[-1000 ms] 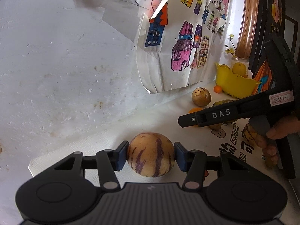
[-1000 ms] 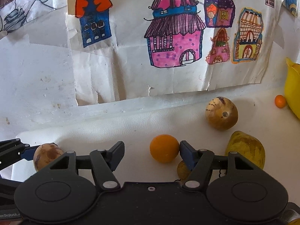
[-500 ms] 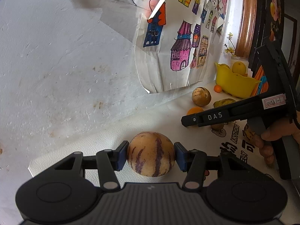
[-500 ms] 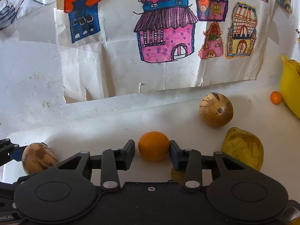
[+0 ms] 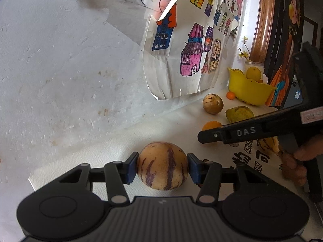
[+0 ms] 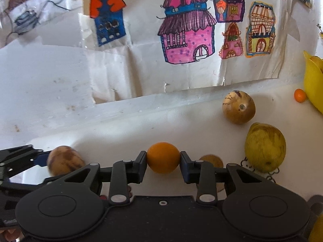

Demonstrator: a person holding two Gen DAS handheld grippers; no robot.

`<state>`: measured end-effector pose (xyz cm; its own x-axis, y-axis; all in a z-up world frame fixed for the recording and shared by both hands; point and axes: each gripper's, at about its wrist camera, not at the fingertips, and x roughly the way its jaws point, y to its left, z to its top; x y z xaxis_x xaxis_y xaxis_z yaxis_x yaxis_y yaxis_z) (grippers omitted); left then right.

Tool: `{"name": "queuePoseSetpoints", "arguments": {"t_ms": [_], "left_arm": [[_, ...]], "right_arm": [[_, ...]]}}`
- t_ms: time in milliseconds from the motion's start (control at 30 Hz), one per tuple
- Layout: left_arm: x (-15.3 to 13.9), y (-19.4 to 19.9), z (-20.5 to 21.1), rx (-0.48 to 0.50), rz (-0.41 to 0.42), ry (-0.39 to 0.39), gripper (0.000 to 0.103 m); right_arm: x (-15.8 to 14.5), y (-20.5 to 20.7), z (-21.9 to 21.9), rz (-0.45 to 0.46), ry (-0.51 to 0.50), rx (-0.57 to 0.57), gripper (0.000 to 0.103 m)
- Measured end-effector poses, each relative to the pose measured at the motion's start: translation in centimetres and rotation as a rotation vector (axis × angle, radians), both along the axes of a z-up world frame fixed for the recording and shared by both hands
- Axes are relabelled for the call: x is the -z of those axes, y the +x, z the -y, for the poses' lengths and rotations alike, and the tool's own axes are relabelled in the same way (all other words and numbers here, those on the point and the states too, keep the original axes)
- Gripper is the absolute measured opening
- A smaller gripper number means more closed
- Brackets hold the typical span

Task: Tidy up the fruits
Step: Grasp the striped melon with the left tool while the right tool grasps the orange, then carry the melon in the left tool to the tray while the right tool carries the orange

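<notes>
My left gripper [image 5: 162, 168] is shut on a tan pepino with purple stripes [image 5: 162, 161], which rests on the white table; both blue pads press its sides. In the right wrist view my right gripper [image 6: 163, 162] is shut on a small orange [image 6: 163, 159], a pad against each side. The left view shows that gripper from the side, its tip [image 5: 201, 137] over the orange [image 5: 212, 124], with a person's hand [image 5: 296, 161] on the handle. The striped pepino [image 6: 64, 161] appears at the right view's left edge.
A yellow basket [image 5: 248, 92] holding yellow fruit stands at the far right by the wall. Near it lie a tan round fruit [image 6: 238, 106], a yellow-green fruit [image 6: 264, 147] and a tiny orange [image 6: 300, 95]. A small brown fruit [image 6: 211, 160] sits behind my right finger. Drawings hang on the wall.
My right gripper's jaws have closed from wide apart onto the orange. The left gripper and its striped pepino have stayed as they were.
</notes>
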<state>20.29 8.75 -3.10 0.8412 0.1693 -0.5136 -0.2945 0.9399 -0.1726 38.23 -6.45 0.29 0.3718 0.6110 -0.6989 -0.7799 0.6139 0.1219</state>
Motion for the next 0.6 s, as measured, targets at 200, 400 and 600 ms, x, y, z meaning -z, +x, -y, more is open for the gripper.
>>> {"name": "queuePoseSetpoints", "arguments": {"t_ms": [200,400,600], "left_arm": [[-0.1,-0.6,0.6,0.006,-0.002,-0.027,0.055],[-0.6,-1.2,1.2,0.013,0.010,-0.045,0.055],[-1.6,-1.6,2.2,0.044,0.029,-0.061,0.055]], "right_arm": [[-1.0,-1.3,2.0,-0.024,0.044,0.034,0.036],[-2.3,-3.2,5.0,-0.038,0.103,0.085,0.037],[-3.6,-5.5,8.2,0.001,0.135,0.123,0.037]]}}
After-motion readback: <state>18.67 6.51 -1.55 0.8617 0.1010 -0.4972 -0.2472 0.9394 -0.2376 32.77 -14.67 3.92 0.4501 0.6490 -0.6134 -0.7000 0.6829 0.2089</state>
